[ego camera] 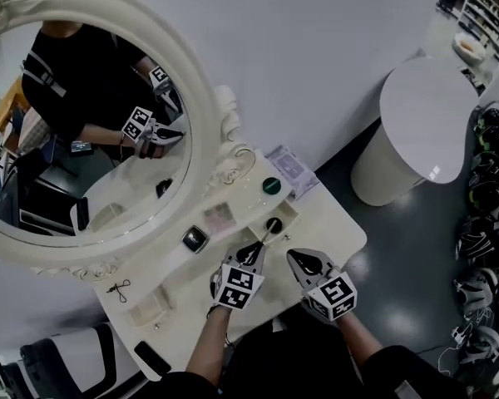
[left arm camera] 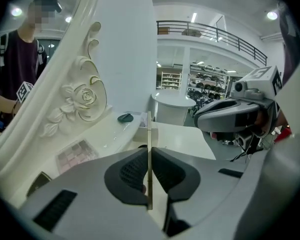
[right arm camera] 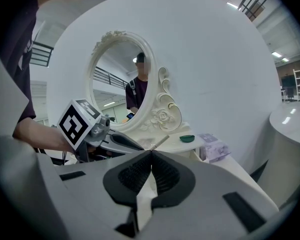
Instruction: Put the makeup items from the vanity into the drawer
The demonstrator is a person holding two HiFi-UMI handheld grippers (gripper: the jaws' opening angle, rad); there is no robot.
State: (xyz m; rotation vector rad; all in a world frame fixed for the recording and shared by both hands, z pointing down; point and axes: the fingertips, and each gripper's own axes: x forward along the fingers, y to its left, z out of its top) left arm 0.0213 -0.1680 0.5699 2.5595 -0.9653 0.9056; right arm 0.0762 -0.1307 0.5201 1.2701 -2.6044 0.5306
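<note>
Head view: left fingers point(ego camera: 251, 253) pinch a thin stick point(ego camera: 266, 236), right fingers point(ego camera: 308, 264) pressed together; green compact point(ego camera: 271, 185) and lilac box point(ego camera: 291, 169) beyond.

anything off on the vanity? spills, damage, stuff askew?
Nothing stands out. The vanity top shows no spill or breakage; the green compact, eyeshadow palette and black compact lie flat. The left tool is shut on a thin stick; the right tool is shut and empty.
</note>
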